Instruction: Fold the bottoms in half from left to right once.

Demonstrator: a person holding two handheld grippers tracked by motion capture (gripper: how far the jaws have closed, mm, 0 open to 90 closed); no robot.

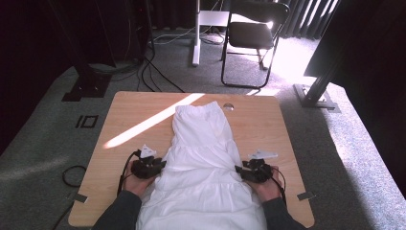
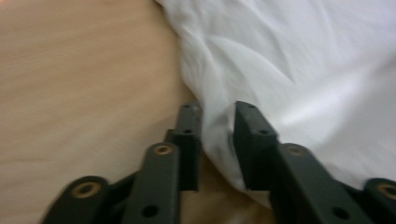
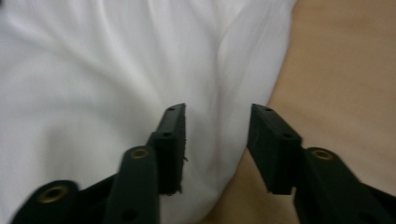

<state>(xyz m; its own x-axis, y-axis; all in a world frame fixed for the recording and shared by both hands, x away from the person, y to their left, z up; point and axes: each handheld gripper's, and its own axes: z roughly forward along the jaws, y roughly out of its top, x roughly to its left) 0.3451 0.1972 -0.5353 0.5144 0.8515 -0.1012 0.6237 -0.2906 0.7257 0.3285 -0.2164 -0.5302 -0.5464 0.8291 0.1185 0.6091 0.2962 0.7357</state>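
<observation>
**Two grippers working the side edges of a white dress**

The left gripper (image 1: 162, 164) is pointing right, toward the middle of the table, with its jaws closing narrowly around a fold of the white dress (image 1: 203, 158) at the garment's left edge. In the left gripper view (image 2: 215, 140), the cloth is bunching up between the two black jaws, which are sitting close together with fabric filling the slim gap, so this gripper is pinching the dress edge. The left hand (image 1: 136, 181) is wrapping the gripper's body from the near side, the forearm in a dark sleeve (image 1: 119, 213) rising from the near edge of the table.

The right gripper (image 1: 238, 168) is pointing left, mirroring the other, at the dress's right edge. In the right gripper view (image 3: 215, 140), its jaws are standing wide apart, straddling the hem line: one jaw is lying over the white cloth, the other over bare wood, and nothing is being clamped. The right hand (image 1: 268, 184) is cupping the gripper from the near side, wrist low to the table.

The dress (image 3: 93, 70) is lying flat and lengthwise down the middle of the wooden table (image 1: 129, 110), its narrow end far, its wide skirt spreading toward the near edge between the two forearms. A strip of sunlight (image 1: 148, 122) is crossing the tabletop on the left. A black folding chair (image 1: 253, 33) is standing on the grey carpet beyond the far side.
</observation>
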